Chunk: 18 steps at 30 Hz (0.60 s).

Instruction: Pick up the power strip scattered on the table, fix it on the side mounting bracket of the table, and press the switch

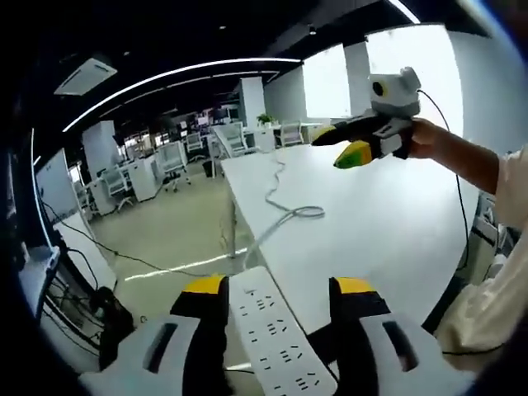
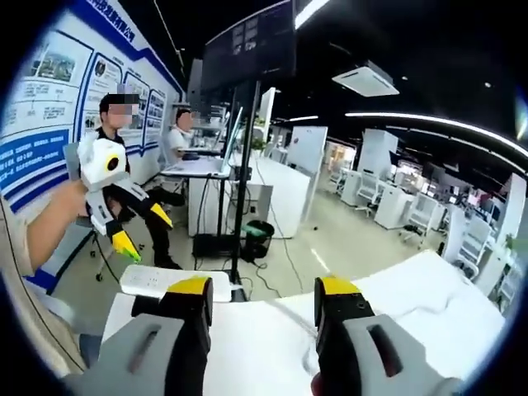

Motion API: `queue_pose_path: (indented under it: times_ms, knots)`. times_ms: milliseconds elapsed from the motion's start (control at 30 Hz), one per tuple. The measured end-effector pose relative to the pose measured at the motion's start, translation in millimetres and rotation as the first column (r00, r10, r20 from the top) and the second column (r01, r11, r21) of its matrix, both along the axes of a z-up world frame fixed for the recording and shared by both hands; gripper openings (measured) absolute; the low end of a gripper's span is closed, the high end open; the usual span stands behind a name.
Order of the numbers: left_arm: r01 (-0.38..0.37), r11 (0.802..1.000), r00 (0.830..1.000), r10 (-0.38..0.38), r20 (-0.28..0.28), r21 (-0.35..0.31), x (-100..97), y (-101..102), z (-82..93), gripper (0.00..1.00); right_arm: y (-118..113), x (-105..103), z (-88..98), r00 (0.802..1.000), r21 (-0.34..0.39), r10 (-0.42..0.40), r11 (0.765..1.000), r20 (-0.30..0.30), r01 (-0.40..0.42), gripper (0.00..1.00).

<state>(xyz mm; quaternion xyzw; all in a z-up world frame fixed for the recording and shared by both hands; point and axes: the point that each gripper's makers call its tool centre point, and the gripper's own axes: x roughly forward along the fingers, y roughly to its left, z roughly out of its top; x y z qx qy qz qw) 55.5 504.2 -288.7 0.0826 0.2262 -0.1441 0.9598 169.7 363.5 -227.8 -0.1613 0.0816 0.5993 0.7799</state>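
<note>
Power strip: the white power strip [image 1: 272, 338] lay between the left gripper's [image 1: 280, 301] yellow-tipped jaws, running lengthwise along them; the jaws stood either side of it and seemed clamped on its edges, probably to carry it clear of the table [image 1: 388, 223] toward the side bracket.
Its place: held up over the near table edge, with the floor [image 1: 165, 231] visible beyond; in the right gripper view the strip [image 2: 161, 280] showed below the left gripper [image 2: 132, 239].
Cable: a white cable [image 1: 285, 210] trailed in a loop across the tabletop, likely the strip's lead, and might drag or snag.
Right gripper: the right gripper [image 2: 262, 299] held nothing, jaws apart; in the left gripper view it [image 1: 342, 144] hung above the table, likely waiting to press the switch.
Bracket: I could not tell where it was.
Surroundings: a monitor stand [image 2: 241, 181], two seated people [image 2: 177, 140] at a desk, and office chairs [image 1: 169, 157] well apart.
</note>
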Motion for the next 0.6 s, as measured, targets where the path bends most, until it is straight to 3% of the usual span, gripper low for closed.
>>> queue_pose_path:
  times_ms: [167, 433, 600]
  knots:
    - [0.018, 0.999, 0.999, -0.019, 0.029, 0.035, 5.7, -10.3, 8.6, 0.55, -38.7, 5.9, 2.9, 0.999, 0.001, -0.050, 0.999, 0.018, 0.050, 0.47]
    - [0.039, 0.998, 0.992, -0.034, 0.119, -0.044, 19.8, -41.4, 24.6, 0.55, -104.3, 11.3, 15.8, 0.988, 0.053, -0.149, 0.988, 0.029, 0.148, 0.47]
    - [0.030, 0.999, 0.982, -0.021, 0.186, -0.043, 28.1, -57.6, 27.7, 0.56, -150.0, 15.3, 18.7, 0.973, 0.108, -0.231, 0.968, 0.013, 0.229, 0.47]
